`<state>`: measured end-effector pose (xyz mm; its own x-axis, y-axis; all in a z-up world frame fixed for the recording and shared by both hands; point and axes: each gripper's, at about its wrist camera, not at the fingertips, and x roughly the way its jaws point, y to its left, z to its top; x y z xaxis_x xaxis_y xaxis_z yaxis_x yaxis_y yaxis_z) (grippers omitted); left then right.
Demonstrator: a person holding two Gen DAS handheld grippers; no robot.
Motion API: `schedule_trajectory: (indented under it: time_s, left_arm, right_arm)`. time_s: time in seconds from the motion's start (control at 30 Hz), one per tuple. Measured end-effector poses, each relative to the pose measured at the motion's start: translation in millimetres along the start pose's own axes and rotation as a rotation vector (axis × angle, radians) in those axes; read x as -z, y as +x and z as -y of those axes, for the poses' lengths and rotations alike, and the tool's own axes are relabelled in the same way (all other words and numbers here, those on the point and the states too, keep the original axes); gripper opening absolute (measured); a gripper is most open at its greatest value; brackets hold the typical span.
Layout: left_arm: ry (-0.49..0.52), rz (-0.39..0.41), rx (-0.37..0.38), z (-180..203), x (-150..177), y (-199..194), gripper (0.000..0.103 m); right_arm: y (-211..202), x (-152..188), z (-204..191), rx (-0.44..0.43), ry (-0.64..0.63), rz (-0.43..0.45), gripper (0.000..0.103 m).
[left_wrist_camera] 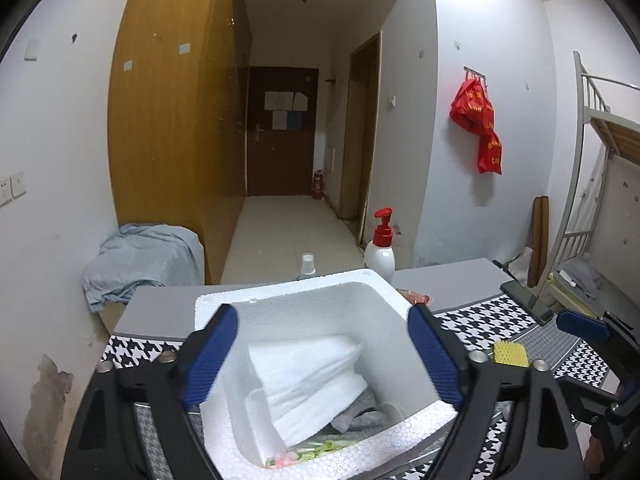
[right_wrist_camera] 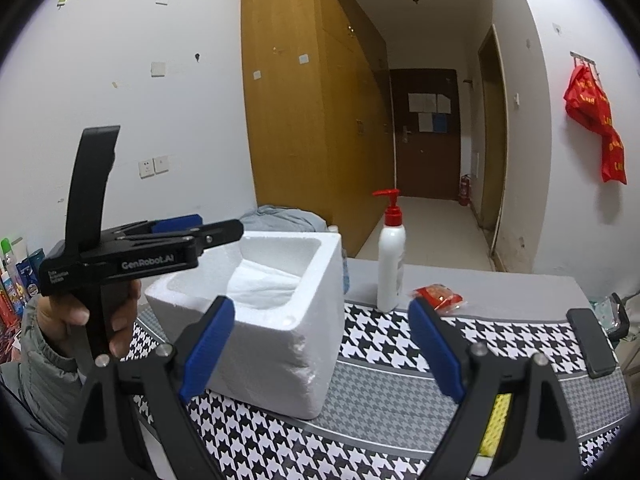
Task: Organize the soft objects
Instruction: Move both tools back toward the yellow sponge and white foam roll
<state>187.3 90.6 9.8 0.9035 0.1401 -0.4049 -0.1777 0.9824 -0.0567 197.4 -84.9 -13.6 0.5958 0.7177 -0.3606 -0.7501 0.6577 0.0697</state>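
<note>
Hovering over foam box (left_wrist_camera: 320, 292) w/ left claw (left_wrist_camera: 324, 360) released, white towel (left_wrist_camera: 312, 380) inside box on counter (right_wrist_camera: 500, 284).
Right claw (right_wrist_camera: 320, 352) also released, empty. Risk: towel stands tall, leaning; could spring up above rim; lifting out may snag the rim and tip the light box.

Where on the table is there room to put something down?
Bare cloth lies between the foam box and the pump bottle, and in front of the bottle toward the phone. Inside the box it is crowded with a white towel.
</note>
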Motion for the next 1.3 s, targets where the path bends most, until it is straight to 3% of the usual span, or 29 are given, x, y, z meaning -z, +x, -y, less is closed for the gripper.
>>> schedule_trajectory:
  time_s: [0.2, 0.33, 0.43, 1.3]
  left_arm:
    - [-0.033, 0.003, 0.045, 1, 1, -10, 0.091]
    - [-0.043, 0.037, 0.024, 4, 2, -21, 0.100]
    - [-0.031, 0.043, 0.028, 9, 3, -26, 0.100]
    - [-0.005, 0.106, 0.048, 23, 9, -82, 0.102]
  right_arm:
    - [-3, 0, 2, 0.000, 0.007, 0.008, 0.091]
    - [-7, -1, 3, -0.004, 0.019, 0.024, 0.092]
    - [-11, -1, 4, -0.005, 0.030, 0.036, 0.103]
    - [-62, 4, -7, 0.058, 0.026, 0.101, 0.103]
